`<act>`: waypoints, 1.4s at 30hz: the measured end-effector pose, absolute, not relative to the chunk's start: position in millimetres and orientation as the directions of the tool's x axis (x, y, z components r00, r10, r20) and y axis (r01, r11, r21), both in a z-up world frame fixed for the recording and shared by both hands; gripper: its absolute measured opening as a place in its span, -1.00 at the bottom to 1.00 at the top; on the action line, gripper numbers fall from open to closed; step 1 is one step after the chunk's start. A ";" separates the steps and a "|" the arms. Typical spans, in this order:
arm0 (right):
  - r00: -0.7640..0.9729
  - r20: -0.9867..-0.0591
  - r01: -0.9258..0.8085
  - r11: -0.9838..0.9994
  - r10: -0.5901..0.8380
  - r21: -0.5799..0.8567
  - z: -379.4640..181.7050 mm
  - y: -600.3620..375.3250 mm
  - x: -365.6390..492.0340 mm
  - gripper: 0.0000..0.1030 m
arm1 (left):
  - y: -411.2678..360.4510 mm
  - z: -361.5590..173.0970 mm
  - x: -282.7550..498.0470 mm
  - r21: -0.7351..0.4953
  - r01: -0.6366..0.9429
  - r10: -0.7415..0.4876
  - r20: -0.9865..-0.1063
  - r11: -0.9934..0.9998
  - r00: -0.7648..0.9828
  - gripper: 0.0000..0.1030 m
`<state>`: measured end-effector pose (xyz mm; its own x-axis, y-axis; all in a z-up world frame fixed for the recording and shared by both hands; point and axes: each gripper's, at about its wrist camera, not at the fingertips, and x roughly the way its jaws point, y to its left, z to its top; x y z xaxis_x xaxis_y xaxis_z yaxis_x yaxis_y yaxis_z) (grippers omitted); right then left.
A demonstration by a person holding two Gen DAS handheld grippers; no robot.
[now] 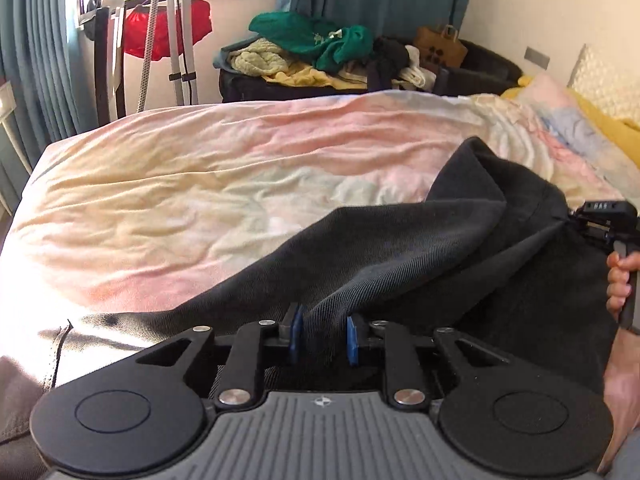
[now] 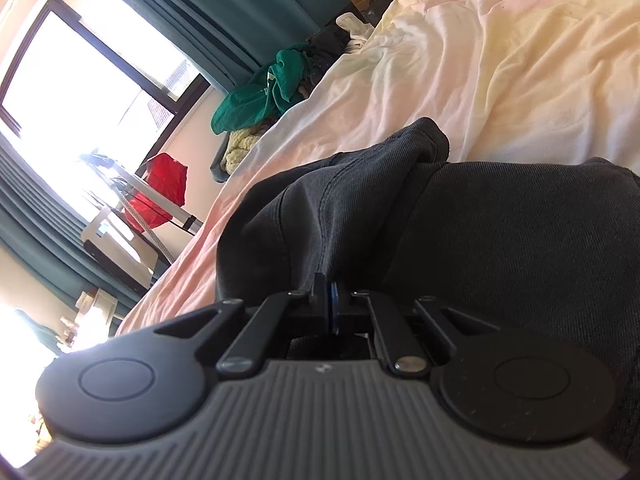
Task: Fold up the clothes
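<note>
A dark grey garment [image 1: 420, 248] lies bunched on the near right part of the bed [image 1: 200, 184]. A raised fold of it runs between the blue pads [image 1: 295, 330] of my left gripper [image 1: 323, 334], which is shut on the cloth. In the right wrist view the same garment [image 2: 500, 240] fills the foreground, and my right gripper [image 2: 331, 304] has its pads pressed together on the garment's edge. From the left wrist view the right gripper [image 1: 576, 216] shows at the far right, with cloth pulled taut to it and a hand [image 1: 620, 284] on its handle.
The bed has a rumpled pastel cover [image 2: 500, 60]. Beyond its far side are a pile of clothes with a green one on top [image 1: 316, 40], a brown paper bag [image 1: 440, 46], a tripod [image 1: 180, 40], a red cloth [image 1: 168, 28] and teal curtains [image 1: 36, 60]. A pillow [image 1: 600, 80] lies at the right.
</note>
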<state>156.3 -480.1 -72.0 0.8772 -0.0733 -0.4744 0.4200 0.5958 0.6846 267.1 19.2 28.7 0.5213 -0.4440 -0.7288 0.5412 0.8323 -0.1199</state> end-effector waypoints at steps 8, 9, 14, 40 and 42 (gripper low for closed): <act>0.874 -0.474 0.436 0.609 -0.110 0.663 -66.3 -473.7 152.1 -0.91 | 2.3 38.3 304.0 -0.016 0.403 -0.288 -0.727 0.915 0.624 -0.85; 0.873 -0.472 0.438 0.617 -0.119 0.654 -64.3 -472.0 151.9 -0.91 | -5.1 34.6 310.0 0.027 0.387 -0.249 -0.723 0.922 0.645 -0.85; 0.864 -0.490 0.449 0.611 -0.113 0.652 -66.0 -471.7 152.0 -0.91 | -42.3 8.8 347.8 0.107 0.432 -0.187 -0.791 0.895 0.583 -0.76; 0.856 -0.493 0.456 0.679 -0.158 0.575 -94.1 -471.0 171.1 -0.91 | -401.4 -76.5 382.9 0.146 0.792 -0.372 -0.823 0.593 0.430 -0.87; 0.860 -0.484 0.452 0.680 -0.162 0.577 -91.5 -469.9 171.1 -0.91 | -399.6 -54.6 382.6 0.160 0.759 -0.390 -0.780 0.631 0.489 -0.94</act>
<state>171.1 -469.9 -91.5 0.8602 -0.1618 -0.4836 0.4522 0.6803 0.5768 382.6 -399.6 -54.6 0.4892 -0.3895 -0.7804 0.7587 0.6314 0.1605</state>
